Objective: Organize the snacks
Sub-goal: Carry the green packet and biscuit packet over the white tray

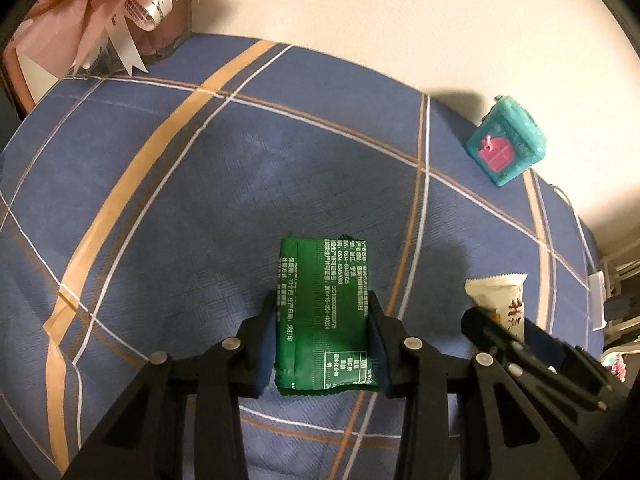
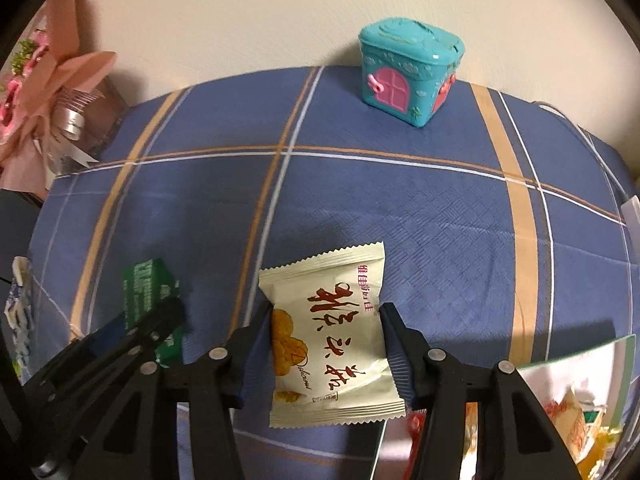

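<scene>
Green packet (image 1: 325, 316) pinched crosswise in left gripper (image 1: 323, 334), long axis 12-to-6 along fingers, over blue plaid cloth (image 1: 168, 200). Cream packet (image 2: 330, 336) pinched in right gripper (image 2: 325, 344), top tilted toward 1. Teal toy house (image 2: 410, 70) at 1, nearer right hand. Count: two packets, one house; more snacks in container (image 2: 568, 396) at 4, number unclear.

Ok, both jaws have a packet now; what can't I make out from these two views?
- Green packet, left wrist view: only its printed back shows, the front faces away.
- Cream packet, left wrist view: mostly hidden behind the right gripper.
- Clear container, right wrist view: cut by the frame edge, contents blurred.
- Pink wrapped bouquet: cut off by the corner in both views.
- Teal toy house: closed, inside unseen.
</scene>
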{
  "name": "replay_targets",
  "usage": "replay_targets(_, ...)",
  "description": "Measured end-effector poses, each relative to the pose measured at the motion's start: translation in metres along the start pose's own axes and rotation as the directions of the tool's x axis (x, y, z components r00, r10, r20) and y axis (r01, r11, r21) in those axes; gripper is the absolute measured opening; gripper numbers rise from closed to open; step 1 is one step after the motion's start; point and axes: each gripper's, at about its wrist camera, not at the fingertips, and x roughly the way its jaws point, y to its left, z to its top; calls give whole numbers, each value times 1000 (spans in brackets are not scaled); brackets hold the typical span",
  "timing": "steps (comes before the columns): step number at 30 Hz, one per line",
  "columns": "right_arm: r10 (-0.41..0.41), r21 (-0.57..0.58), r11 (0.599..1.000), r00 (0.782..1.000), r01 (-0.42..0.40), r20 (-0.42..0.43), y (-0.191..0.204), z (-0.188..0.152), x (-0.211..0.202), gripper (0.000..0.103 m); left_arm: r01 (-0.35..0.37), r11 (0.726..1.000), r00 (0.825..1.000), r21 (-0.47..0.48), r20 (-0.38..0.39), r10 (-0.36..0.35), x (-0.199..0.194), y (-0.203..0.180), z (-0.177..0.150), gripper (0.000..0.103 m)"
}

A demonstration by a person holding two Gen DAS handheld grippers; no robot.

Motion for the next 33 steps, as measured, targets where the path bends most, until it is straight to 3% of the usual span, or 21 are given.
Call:
replay_targets(14, -19, 80, 997, 998, 14, 60, -27, -36, -61, 55, 29, 998, 999, 60, 41, -32, -77, -19, -28, 41)
replay_targets(23, -25, 177, 984, 997, 12, 73, -63, -80, -86, 55, 88, 991, 996, 97, 17, -90, -102, -45, -56, 41)
replay_targets(33, -45, 292, 956, 994, 14, 97, -109, -115, -116, 55, 98, 981, 995, 170, 1, -99, -120, -69, -99, 41)
